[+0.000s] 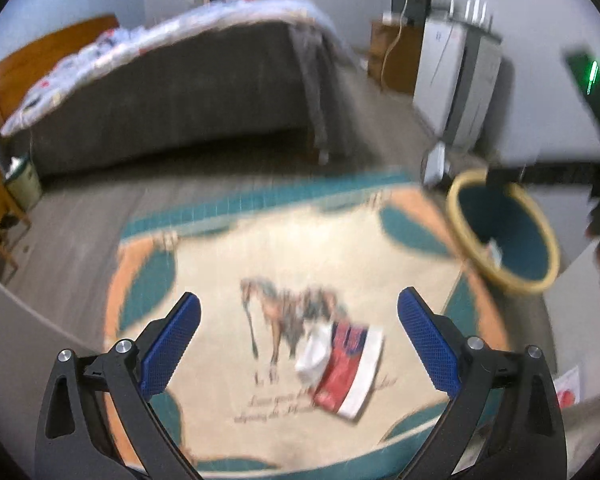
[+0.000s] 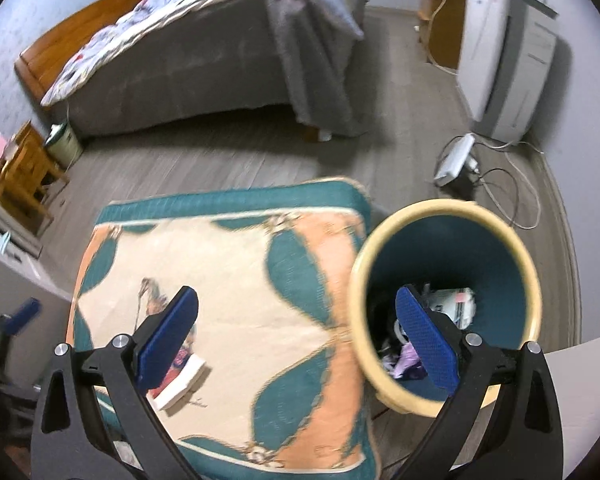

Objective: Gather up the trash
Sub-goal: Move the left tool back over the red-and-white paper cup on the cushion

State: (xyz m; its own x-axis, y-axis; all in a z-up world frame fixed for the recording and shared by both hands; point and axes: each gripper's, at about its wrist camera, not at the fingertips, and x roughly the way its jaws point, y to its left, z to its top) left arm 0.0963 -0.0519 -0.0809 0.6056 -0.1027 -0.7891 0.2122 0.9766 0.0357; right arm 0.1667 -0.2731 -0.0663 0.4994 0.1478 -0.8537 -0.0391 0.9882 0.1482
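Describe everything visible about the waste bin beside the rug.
The waste bin is a round open container with a thick cream-yellow rim and a dark teal inside, plastic by the look of it. It has no lid and stands on the grey wood floor, at the rug's right edge. Trash already lies at its bottom: white printed packaging and purple scraps. The open right gripper hangs above its rim; nothing grips it.

Each hand-held gripper has black arms, silver screws and textured blue finger pads.
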